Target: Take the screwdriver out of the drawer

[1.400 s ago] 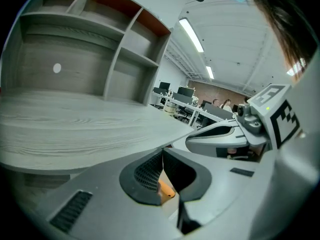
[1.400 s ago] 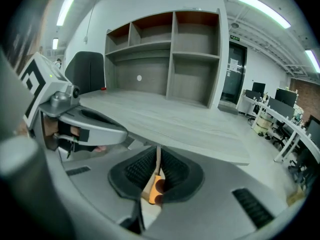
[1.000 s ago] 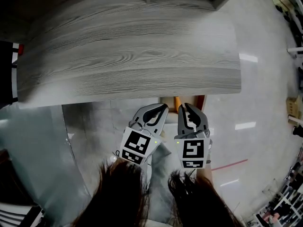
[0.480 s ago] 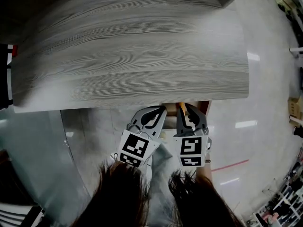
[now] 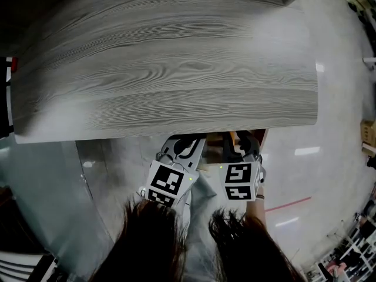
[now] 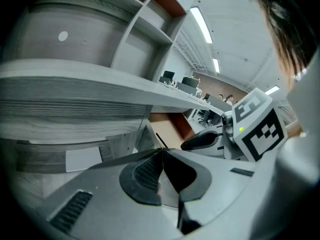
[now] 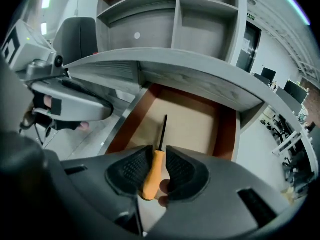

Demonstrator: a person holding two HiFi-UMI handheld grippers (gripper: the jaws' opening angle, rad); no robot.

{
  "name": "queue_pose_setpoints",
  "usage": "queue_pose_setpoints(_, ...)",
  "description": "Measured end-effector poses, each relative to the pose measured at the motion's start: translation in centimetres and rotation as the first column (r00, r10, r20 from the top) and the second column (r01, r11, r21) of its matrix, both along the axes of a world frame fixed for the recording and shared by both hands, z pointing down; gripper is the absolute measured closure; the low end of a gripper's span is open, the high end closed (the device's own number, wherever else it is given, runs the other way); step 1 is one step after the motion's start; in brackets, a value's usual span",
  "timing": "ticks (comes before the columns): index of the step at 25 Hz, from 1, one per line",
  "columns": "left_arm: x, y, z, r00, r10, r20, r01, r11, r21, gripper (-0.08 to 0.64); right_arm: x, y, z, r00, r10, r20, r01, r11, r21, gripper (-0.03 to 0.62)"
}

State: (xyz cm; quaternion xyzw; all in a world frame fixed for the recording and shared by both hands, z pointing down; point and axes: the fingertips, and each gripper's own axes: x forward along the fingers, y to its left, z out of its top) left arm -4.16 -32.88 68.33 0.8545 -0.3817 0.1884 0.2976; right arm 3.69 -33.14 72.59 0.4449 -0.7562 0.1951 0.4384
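The screwdriver point(image 7: 152, 171) has an orange handle and a thin black shaft that points into the open drawer point(image 7: 227, 129), which has brown walls and a tan floor. In the right gripper view my right gripper point(image 7: 154, 170) is shut on the orange handle, held between its two black pads. In the head view the right gripper point(image 5: 242, 138) reaches under the tabletop's front edge, with a bit of orange screwdriver point(image 5: 233, 137) beside it. My left gripper point(image 5: 187, 141) hangs just left of it, and in its own view the left gripper point(image 6: 161, 156) is shut with nothing in it.
A wide grey wood-grain tabletop point(image 5: 164, 63) overhangs the drawer and hides most of it from above. Grey shelving point(image 7: 180, 14) rises behind the table. Glossy floor point(image 5: 329, 157) lies to the right. The person's dark hair point(image 5: 153, 239) fills the bottom of the head view.
Both grippers have moved forward; their tips now lie under the tabletop's front edge. The orange handle has stayed at the right gripper's jaws.
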Motion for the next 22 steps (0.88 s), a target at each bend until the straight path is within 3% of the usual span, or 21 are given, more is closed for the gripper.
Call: queue_pose_setpoints(22, -1.1, -0.4, 2.0, 0.999, -0.034, 0.014, 0.034, 0.999, -0.038, 0.542, 0.2, 0.1, 4.2, 0.996, 0.089, -0.019, -0.091, 0.982, -0.168, 0.505)
